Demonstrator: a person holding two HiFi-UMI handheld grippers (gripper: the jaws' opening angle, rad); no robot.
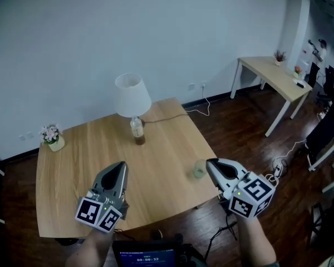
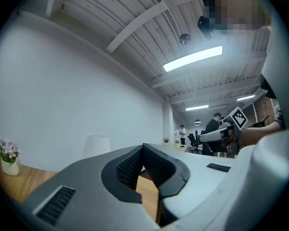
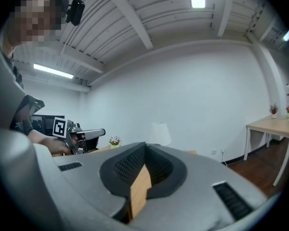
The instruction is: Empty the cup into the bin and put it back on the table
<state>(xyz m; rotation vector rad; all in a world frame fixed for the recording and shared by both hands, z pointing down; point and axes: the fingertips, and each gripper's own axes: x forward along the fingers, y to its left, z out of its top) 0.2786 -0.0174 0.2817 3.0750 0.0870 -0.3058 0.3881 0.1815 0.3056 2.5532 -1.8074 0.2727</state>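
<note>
Wooden table (image 1: 156, 143) is viewed from above, with a lamp (image 1: 132, 95) set at its far side. No bin is found in any view. Left gripper (image 1: 121, 166) and right gripper (image 1: 211, 163) are held over the near edge, jaws closed together, nothing gripped. Cup (image 1: 199, 169) is seen upright on the table near its right edge, just beside the right gripper's tip. Whether it has been emptied cannot be told; no step is judged under way.

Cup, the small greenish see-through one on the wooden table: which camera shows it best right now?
The head view: the small translucent greenish cup stands near the right edge of the light wooden table, just left of the right gripper. Neither gripper view shows the cup; each gripper's own body fills the lower part of its view.
</note>
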